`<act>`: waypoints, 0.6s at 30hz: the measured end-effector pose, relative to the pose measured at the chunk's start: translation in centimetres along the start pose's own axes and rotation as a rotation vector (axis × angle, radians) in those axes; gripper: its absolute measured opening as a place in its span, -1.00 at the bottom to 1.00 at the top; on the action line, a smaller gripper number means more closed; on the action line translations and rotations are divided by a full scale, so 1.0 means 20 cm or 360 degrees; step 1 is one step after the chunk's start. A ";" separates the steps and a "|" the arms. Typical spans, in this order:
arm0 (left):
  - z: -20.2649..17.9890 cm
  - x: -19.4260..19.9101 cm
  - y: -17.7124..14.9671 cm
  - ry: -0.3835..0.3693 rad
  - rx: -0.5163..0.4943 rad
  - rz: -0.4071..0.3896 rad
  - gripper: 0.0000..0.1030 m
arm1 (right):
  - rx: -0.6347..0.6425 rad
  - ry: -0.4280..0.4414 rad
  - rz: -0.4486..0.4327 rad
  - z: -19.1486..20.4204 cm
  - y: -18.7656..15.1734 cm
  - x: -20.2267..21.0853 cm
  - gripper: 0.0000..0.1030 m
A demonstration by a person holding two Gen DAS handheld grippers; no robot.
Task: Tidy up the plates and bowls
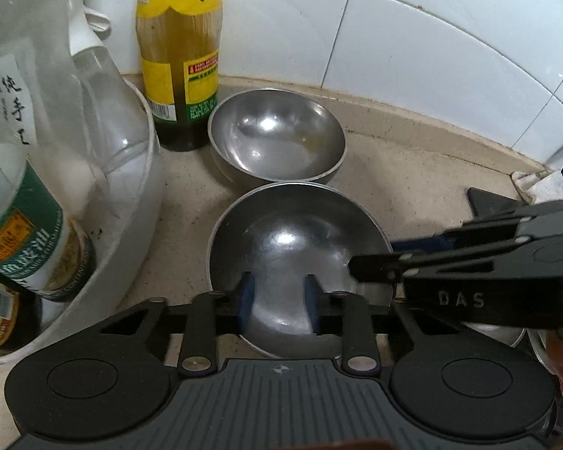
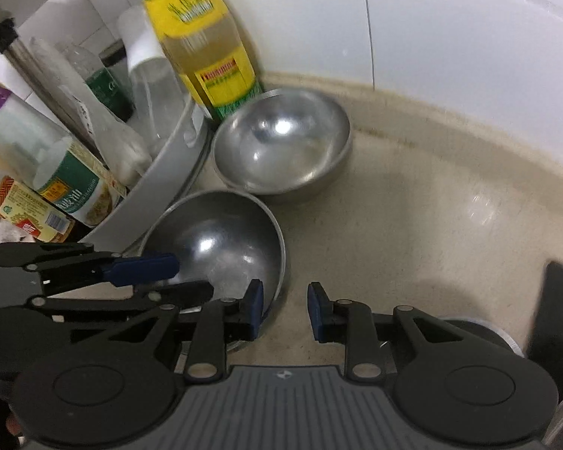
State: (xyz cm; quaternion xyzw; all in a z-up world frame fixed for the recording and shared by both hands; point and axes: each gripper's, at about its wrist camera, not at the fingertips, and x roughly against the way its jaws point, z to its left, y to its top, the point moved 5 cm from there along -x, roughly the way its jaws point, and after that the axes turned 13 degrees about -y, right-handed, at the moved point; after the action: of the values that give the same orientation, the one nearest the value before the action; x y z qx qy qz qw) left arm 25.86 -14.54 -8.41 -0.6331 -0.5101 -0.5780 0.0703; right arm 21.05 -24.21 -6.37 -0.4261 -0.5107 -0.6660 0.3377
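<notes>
your left gripper (image 1: 279, 305) hangs over the near steel bowl (image 1: 296, 247), its blue-padded fingers (image 1: 247, 300) parted and reaching down inside the bowl with nothing pinched between them. in the right wrist view the same gripper (image 2: 161, 275) comes in from the left over that bowl (image 2: 221, 247), one finger above the other with a gap between them.

your right gripper (image 2: 285, 309) is also spread apart and holds nothing; its left finger sits over the bowl's right rim and its right finger is over the bare beige counter (image 2: 431, 206). in the left wrist view it (image 1: 356, 268) reaches in from the right across the bowl's edge, and you cannot tell its opening from there.

the far steel bowl (image 1: 277, 138) sits upright just behind the near one, their rims close or touching. a yellow-labelled sauce bottle (image 1: 180, 56) stands just beside its back left, against the white tiled wall (image 1: 431, 37). a white tub (image 1: 139, 202) of bottles and jars stands to the left of both bowls
</notes>
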 end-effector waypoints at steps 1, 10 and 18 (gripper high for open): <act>0.01 -0.02 0.00 -0.0012 0.0015 0.0012 -0.62 | -0.0008 0.0027 0.0005 0.00 0.00 -0.01 -0.66; -0.07 0.05 0.03 -0.0107 -0.0038 -0.0033 -0.78 | 0.0019 0.0040 -0.0069 0.01 0.01 0.06 -0.82; 0.03 0.18 0.02 -0.0081 0.0055 -0.0107 -0.64 | -0.0069 0.0050 -0.0034 -0.06 0.01 0.02 -0.86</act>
State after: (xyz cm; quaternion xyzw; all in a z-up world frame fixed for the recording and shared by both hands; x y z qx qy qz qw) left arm 25.86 -12.24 -5.47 -0.6288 -0.5425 -0.5549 0.0488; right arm 20.73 -25.34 -6.08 -0.4174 -0.4954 -0.6869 0.3294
